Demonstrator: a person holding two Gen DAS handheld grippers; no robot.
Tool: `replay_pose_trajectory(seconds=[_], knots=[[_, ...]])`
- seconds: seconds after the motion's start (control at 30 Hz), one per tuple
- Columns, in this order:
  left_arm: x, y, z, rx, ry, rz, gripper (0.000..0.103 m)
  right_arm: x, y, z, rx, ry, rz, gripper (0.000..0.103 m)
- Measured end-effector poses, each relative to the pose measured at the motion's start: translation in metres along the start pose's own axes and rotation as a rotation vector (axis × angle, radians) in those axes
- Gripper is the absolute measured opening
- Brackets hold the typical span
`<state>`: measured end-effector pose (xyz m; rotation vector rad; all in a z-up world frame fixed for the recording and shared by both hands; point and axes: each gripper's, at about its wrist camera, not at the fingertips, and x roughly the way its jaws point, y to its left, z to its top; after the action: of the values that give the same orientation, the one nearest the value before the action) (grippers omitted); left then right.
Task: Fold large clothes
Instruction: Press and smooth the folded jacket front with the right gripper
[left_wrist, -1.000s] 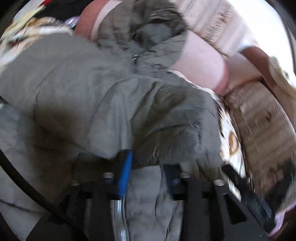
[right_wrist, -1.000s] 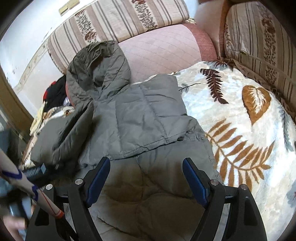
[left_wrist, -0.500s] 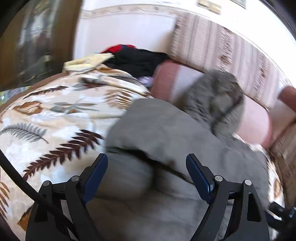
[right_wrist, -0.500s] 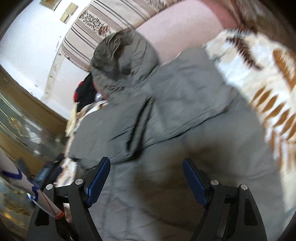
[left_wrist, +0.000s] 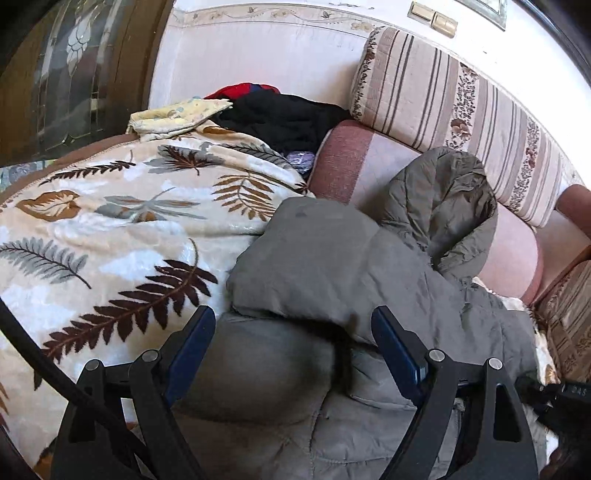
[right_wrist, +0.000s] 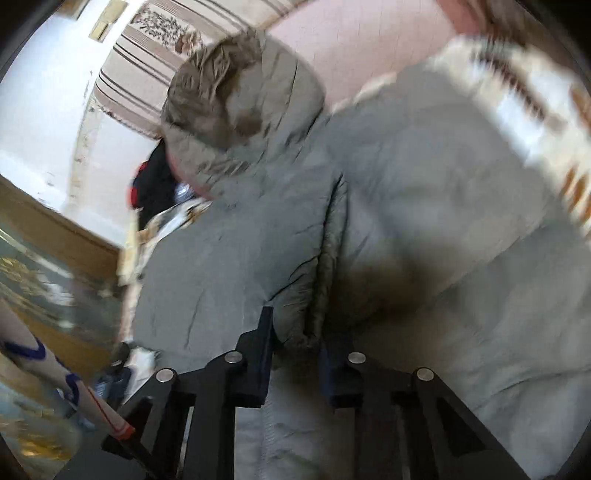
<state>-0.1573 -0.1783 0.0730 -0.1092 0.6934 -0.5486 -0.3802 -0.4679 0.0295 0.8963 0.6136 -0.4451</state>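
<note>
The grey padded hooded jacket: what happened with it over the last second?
The left gripper let go of the grey padded hooded jacket and now hangs open above it. The right gripper, open before, has closed its jaws on a jacket fold. The jacket stays on the leaf-patterned blanket.

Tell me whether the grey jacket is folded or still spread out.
Partly folded. A sleeve lies across the jacket body, the hood still sticks out, and the right gripper pinches another fold.
</note>
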Motion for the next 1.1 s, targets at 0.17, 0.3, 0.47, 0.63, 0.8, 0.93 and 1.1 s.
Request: replay_pose_trajectory(seconds=[0.17, 0.3, 0.47, 0.63, 0.8, 0.93, 1.1], knots=[[0.003, -0.009, -0.004, 0.036, 0.011, 0.003, 0.085, -0.019, -0.008, 0.022, -0.089, -0.091, -0.217, 0.022], [0.019, -0.019, -0.011, 0.085, 0.083, 0.020, 0.085, 0.005, -0.035, 0.027, -0.048, -0.018, -0.217, 0.022], [0.017, -0.026, -0.014, 0.118, 0.077, 0.035, 0.085, -0.002, -0.035, 0.025, -0.060, -0.024, -0.189, 0.039], [-0.001, -0.038, -0.014, 0.132, 0.016, -0.003, 0.085, -0.041, -0.018, 0.007, -0.150, -0.113, -0.239, 0.046], [0.004, -0.072, -0.032, 0.242, 0.076, -0.062, 0.085, -0.038, 0.012, -0.012, -0.331, -0.154, -0.243, 0.046], [0.016, -0.094, -0.051, 0.375, 0.099, 0.013, 0.086, -0.016, 0.017, -0.011, -0.414, -0.154, -0.279, 0.046], [0.034, -0.102, -0.062, 0.421, 0.158, 0.057, 0.086, 0.025, -0.010, -0.012, -0.387, -0.016, -0.322, 0.048]])
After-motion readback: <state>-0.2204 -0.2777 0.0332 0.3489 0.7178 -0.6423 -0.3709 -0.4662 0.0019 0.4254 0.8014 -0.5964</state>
